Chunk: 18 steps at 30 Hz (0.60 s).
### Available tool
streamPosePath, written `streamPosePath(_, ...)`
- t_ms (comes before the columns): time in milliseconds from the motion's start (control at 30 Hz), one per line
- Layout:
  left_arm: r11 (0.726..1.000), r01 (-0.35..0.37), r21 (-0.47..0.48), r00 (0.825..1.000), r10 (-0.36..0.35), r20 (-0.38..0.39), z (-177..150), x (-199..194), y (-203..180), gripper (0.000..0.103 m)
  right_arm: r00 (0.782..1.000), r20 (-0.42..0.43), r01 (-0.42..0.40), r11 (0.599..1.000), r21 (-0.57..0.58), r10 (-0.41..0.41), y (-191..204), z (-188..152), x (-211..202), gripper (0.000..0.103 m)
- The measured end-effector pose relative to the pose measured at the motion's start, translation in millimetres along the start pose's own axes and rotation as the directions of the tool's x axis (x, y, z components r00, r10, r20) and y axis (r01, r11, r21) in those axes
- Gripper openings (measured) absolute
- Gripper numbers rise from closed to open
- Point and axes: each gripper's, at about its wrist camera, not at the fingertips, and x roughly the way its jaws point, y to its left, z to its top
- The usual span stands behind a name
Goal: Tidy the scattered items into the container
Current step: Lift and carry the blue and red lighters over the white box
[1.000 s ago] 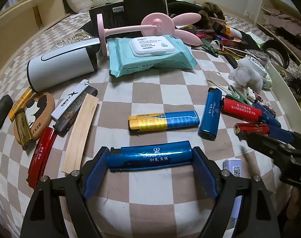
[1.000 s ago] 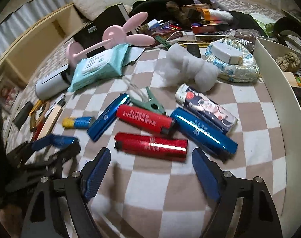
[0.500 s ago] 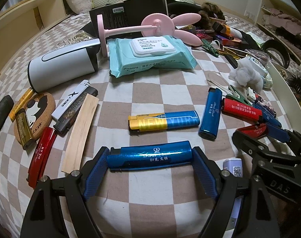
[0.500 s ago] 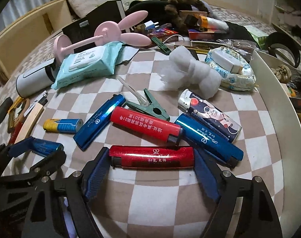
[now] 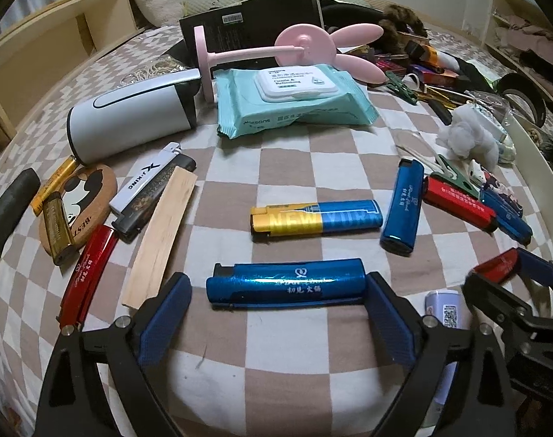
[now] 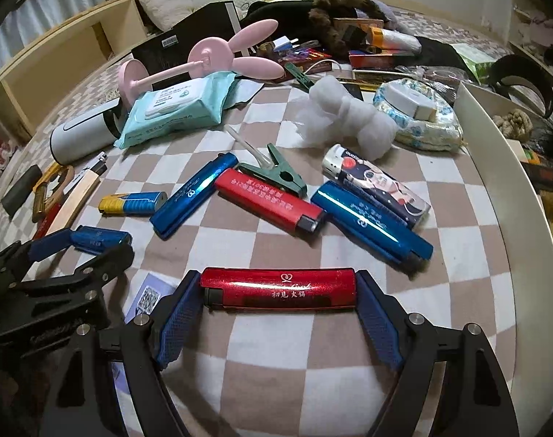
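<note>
Checked bedspread [image 5: 287,167] over a bed, littered with lighters and odds. Left tool [image 5: 278,313] points steeply down, jaws spread, having just been opening; the blue lighter [image 5: 287,286] lies crosswise between them on the cloth, its right end touching or just beside the right pad, a clear gap at the left pad [image 5: 163,313]. Not gripped. Right tool [image 6: 276,307] also angled down, pinching the glittery red lighter [image 6: 278,287] end to end, both pads against its ends; whether the lighter is off the cloth cannot be told. Beyond the blue lighter: a yellow-and-blue lighter [image 5: 314,216], a second blue lighter [image 5: 402,207] lying lengthwise, a plain red lighter [image 5: 458,204] further right. Left side: wooden slat [image 5: 160,236], white lighter [image 5: 145,178], round cork coaster [image 5: 76,200], white cylindrical device [image 5: 130,120]. Further back, teal wet-wipes pack [image 5: 294,96] and pink rabbit-eared fan [image 5: 294,47]. White container [image 6: 524,196] rim curves along the right edge of the right wrist view, beside the lighter cluster; its contents mostly out of view. Green clothes peg [image 6: 280,173] lies against the plain red lighter.
</note>
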Motion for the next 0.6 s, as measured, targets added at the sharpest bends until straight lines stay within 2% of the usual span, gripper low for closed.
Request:
streamPosePath(100, 1.000, -0.001, -0.007, 1.000, 0.001, -0.001, 0.0, 0.7, 0.1, 0.095, 1.000, 0.000, -0.007, 1.000, 0.008, 0.007, -1.0, -1.1, -1.6, 0.083)
streamPosePath(167, 1.000, 0.006, -0.008, 1.000, -0.006, -0.003, -0.2, 0.4, 0.0, 0.091, 1.000, 0.000, -0.010, 1.000, 0.010, 0.010, -1.1, -1.4, -2.0, 0.083)
streamPosePath(233, 1.000, 0.008, 0.005, 1.000, -0.008, 0.002, -0.9, -2.1, -2.7, 0.083, 1.000, 0.000, -0.014, 1.000, 0.013, 0.014, -1.4, -1.7, -2.7, 0.083)
streamPosePath(600, 1.000, -0.005, 0.005, 1.000, 0.005, 0.010, -5.8, -7.8, -5.4, 0.083, 1.000, 0.006, -0.028, 0.999, 0.021, 0.028, -4.6, -6.5, -9.7, 0.083)
